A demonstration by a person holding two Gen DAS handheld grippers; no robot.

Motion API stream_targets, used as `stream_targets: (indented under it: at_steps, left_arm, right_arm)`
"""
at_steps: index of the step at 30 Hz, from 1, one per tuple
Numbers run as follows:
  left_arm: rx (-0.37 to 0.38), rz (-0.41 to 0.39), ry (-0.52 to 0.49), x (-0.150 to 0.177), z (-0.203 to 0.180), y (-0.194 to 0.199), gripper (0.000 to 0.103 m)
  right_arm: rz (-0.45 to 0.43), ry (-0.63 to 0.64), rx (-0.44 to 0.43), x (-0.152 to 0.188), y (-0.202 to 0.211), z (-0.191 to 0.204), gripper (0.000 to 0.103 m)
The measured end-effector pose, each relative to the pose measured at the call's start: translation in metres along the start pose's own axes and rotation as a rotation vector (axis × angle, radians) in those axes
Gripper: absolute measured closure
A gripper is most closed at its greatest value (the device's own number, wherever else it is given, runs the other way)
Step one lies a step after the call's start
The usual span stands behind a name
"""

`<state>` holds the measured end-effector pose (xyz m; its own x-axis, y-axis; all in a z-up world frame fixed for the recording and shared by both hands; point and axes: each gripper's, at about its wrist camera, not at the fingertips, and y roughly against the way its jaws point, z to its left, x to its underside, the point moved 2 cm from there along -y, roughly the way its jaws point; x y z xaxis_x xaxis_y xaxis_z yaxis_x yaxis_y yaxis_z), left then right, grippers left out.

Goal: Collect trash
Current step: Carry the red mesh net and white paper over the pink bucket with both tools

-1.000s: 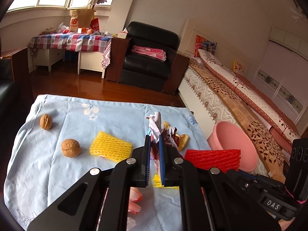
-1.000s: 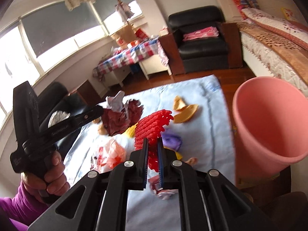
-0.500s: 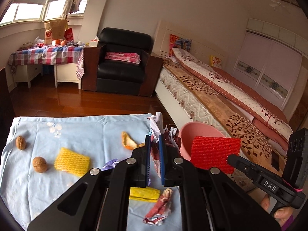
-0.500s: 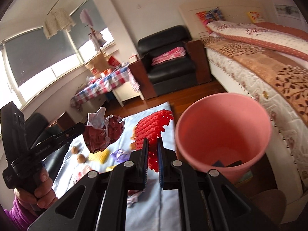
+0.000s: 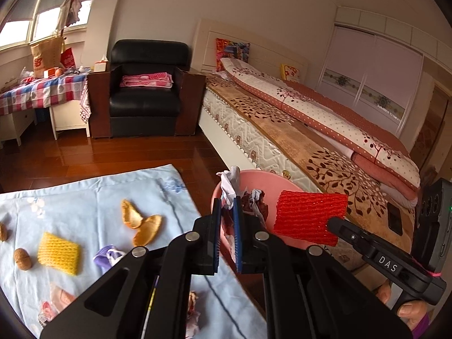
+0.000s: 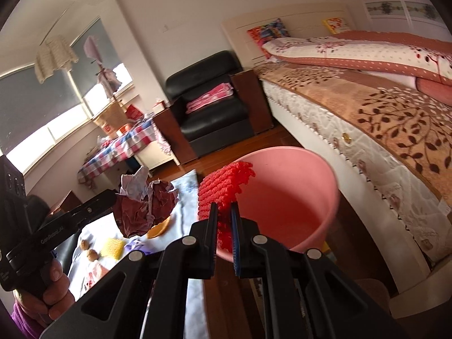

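My left gripper is shut on a crumpled dark-red and white wrapper, held at the near rim of the pink bin; the wrapper also shows in the right wrist view. My right gripper is shut on a red foam net and holds it over the pink bin. The net also shows in the left wrist view, in front of the bin.
On the light-blue cloth lie orange peels, a yellow foam net, walnuts, a purple scrap and wrappers. A bed stands right behind the bin. A black armchair is beyond the wooden floor.
Both grippers have swung right from above the cloth to the pink bin, each still holding its piece. The bin now fills more of both views.
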<state>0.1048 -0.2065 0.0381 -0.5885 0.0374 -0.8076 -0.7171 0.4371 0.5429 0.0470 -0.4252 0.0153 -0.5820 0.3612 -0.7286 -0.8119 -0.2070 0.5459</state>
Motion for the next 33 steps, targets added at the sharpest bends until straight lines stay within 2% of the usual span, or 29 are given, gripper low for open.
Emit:
stream_targets:
  at_steps: [7,16,33]
  left_arm:
    - [0.016,0.044,-0.041,0.003,-0.025,-0.032,0.096]
    - [0.006,0.107,-0.077,0.013,-0.04,-0.063,0.096]
    - [0.014,0.144,-0.083,0.017,-0.042,-0.086,0.096]
  right_arm:
    - [-0.004,-0.031,0.047,-0.001,-0.002,-0.024,0.095]
    - [0.005,-0.034,0.101,0.003,-0.012,-0.038,0.094]
    - [0.006,-0.03,0.157,0.005,-0.019,-0.045,0.094]
